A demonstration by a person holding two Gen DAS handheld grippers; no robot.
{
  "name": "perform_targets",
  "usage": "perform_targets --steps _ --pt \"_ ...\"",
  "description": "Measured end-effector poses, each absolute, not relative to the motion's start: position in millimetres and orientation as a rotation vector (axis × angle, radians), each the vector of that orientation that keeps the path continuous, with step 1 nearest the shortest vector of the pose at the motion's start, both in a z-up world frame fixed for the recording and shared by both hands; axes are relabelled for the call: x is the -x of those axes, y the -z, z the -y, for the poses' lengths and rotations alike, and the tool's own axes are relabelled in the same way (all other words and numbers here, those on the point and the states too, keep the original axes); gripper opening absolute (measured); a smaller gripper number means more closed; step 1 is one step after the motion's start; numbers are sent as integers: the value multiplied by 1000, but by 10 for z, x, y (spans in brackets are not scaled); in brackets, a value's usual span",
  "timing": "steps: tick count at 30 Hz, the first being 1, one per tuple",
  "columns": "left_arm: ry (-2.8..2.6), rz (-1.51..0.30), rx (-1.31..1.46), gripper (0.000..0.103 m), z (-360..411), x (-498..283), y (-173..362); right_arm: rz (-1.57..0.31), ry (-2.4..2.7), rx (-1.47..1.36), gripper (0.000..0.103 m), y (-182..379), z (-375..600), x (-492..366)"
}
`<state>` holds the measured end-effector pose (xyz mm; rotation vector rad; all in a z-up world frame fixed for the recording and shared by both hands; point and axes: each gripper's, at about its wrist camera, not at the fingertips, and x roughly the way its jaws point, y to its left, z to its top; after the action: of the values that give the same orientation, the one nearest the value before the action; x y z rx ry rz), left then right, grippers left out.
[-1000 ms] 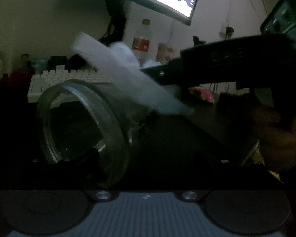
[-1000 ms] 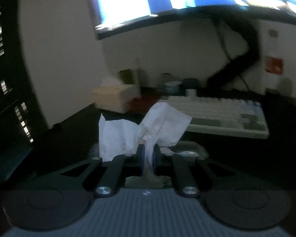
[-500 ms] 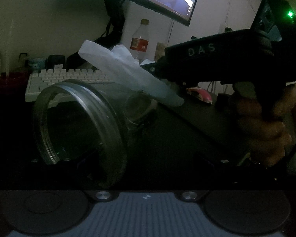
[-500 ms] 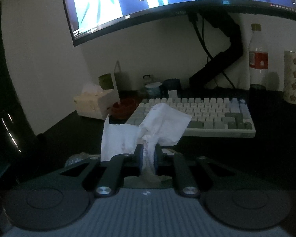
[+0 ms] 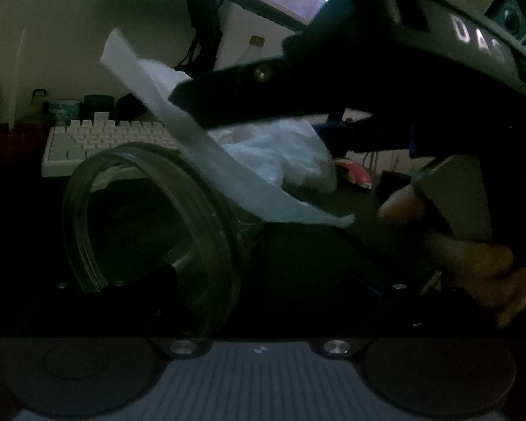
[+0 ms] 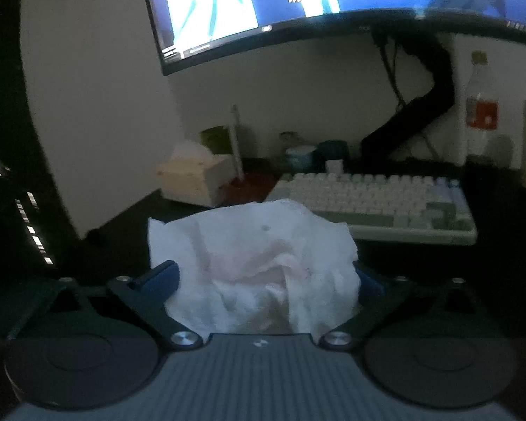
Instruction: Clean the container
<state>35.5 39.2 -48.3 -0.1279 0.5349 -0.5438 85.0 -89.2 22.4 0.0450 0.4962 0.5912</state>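
Two grippers are working in dim light over a dark desk (image 6: 491,273)

- Clear glass jar with a thick threaded rim (image 5: 150,231) is lying on its side at lower left of the left wrist view, cradled by the left gripper (image 5: 259,315); its fingers are lost in shadow, so I cannot tell how that claw is standing on the jar

- Jar's long axis is running from lower left toward frame centre, roughly level; the open mouth is facing left and toward the camera, the base pointing away to the right

- Right gripper (image 6: 263,277) is opening, blue pads (image 6: 161,277) spreading wide apart; crumpled white paper tissue (image 6: 256,263) is sitting loose between them, not pinched

- In the left wrist view the tissue is hanging over the jar's upper wall, outside the mouth

- Judgement: the wad is being released or regripped. To do it well, the pads should be closing again on the bunched middle, not a trailing flap, then entering along the jar's axis, with the jar staying steady

- White keyboard (image 6: 375,207) and curved monitor (image 6: 333,7) are sitting behind
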Motion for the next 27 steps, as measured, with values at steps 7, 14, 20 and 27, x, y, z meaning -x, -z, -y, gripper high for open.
perform_targets --steps 7,14,20,27 --pt "542 -537 135 103 -445 -386 469 -139 -418 -54 103 -267 1143 -575" --pt "537 -538 126 103 -425 -410 477 -206 -411 24 103 -365 1289 -585" --pt "535 -540 128 103 -437 -471 485 -361 -407 117 103 -314 1195 -662" --pt "535 -540 138 103 -467 -572 493 -451 -495 -71 103 -224 1516 -731"
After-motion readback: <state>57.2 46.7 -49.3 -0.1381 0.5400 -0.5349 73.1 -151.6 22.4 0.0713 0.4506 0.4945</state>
